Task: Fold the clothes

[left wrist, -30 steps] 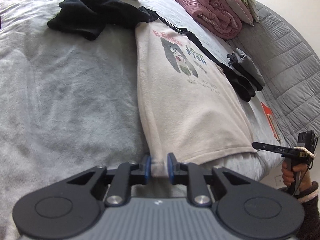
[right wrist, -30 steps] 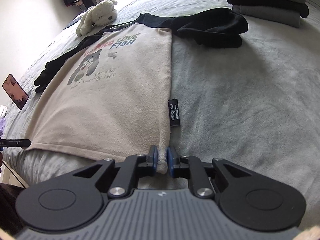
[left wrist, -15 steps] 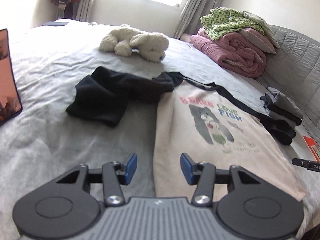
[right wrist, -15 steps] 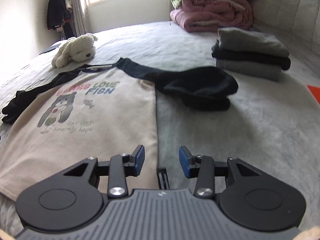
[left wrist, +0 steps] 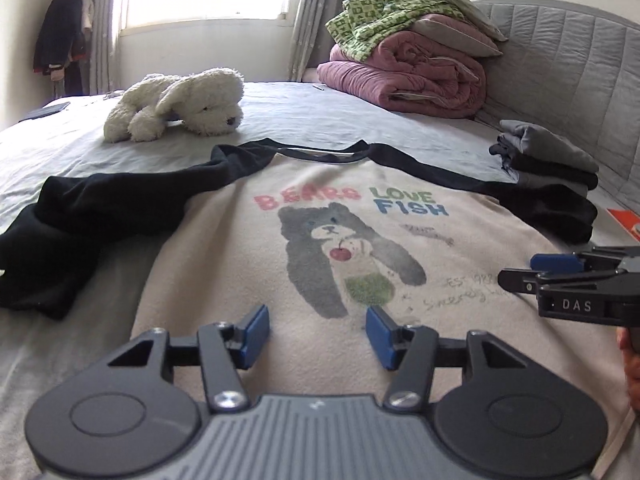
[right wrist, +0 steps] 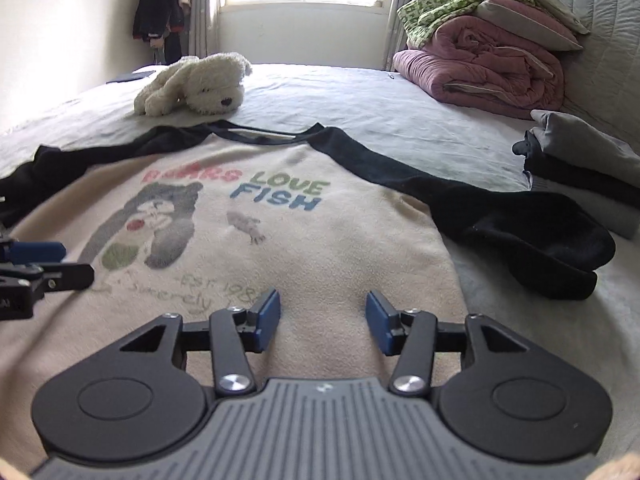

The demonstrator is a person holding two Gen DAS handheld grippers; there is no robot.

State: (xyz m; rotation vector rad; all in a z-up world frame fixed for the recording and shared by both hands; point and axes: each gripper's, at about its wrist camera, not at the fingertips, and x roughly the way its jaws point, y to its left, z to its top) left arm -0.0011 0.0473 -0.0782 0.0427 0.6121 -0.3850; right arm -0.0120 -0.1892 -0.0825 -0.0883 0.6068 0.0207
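A cream sweatshirt [left wrist: 352, 248] [right wrist: 320, 248] with black sleeves and a bear print lies flat, front up, on the grey bed. Its left sleeve [left wrist: 88, 216] and right sleeve [right wrist: 520, 240] are bunched at the sides. My left gripper [left wrist: 316, 330] hovers over the lower front of the shirt, jaws opening, nothing between its blue pads. My right gripper [right wrist: 322, 320] hangs over the lower right of the shirt, jaws also opening and empty. Each gripper shows at the edge of the other's view: the right gripper [left wrist: 560, 270] and the left gripper [right wrist: 36, 260].
A white plush dog [left wrist: 180, 104] [right wrist: 196, 84] lies beyond the collar. Folded quilts [left wrist: 408, 72] are stacked at the headboard [left wrist: 580, 72]. A pile of folded grey and black clothes [left wrist: 548, 160] [right wrist: 588, 168] sits to the right. An orange object [left wrist: 624, 220] lies near the right edge.
Both grippers have let go of the shirt's bottom hem and opened. They have swung inward and lifted to look along the shirt toward the window, side by side.
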